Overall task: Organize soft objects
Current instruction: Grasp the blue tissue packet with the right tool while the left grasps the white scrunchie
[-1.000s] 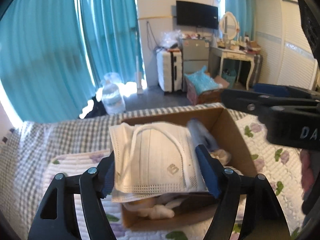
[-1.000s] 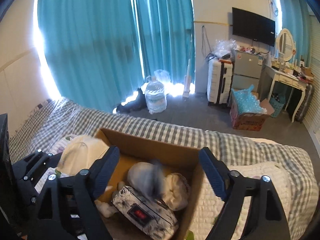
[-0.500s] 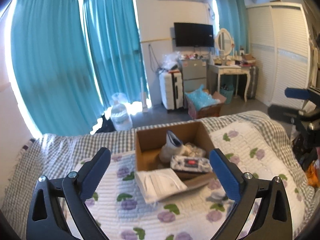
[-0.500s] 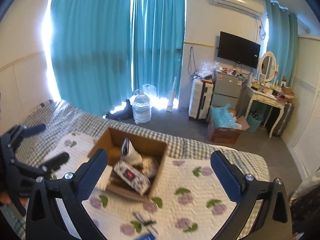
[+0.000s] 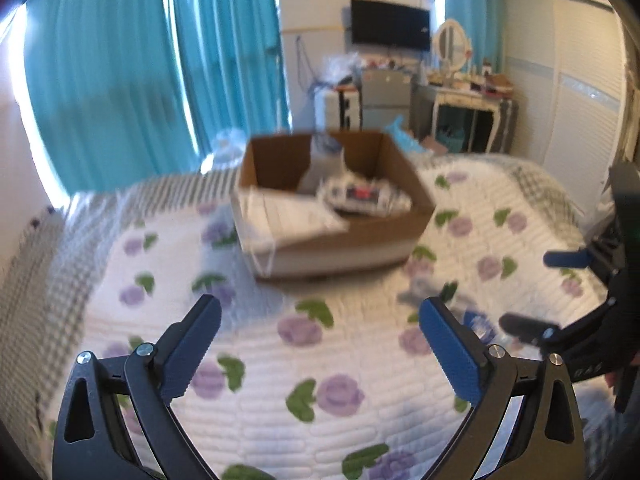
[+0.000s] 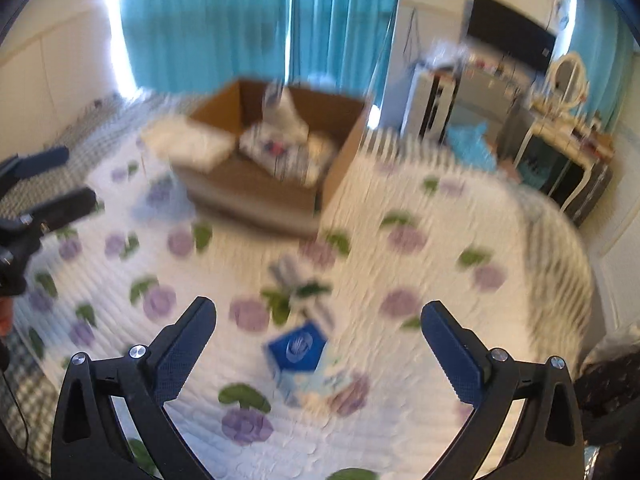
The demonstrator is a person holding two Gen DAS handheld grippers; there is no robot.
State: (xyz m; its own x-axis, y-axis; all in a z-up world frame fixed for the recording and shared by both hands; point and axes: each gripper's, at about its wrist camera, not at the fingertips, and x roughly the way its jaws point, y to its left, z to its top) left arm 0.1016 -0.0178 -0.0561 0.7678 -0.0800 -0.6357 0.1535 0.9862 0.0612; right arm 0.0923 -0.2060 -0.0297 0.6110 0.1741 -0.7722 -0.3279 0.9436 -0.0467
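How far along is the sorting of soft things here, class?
Done: a patterned pouch and other soft items lie in the cardboard box, a white mask draped over its edge. In hand: nothing; left gripper and right gripper are open. Left: a blue packet on the quilt.

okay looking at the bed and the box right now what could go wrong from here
The white mask stack hangs over the front rim of the cardboard box, so it might slide out onto the quilt. The blue packet lies flat below the open right gripper; a flat pinch could miss it or snag quilt fabric. Both views are motion-blurred, so fast movement may spoil aim.
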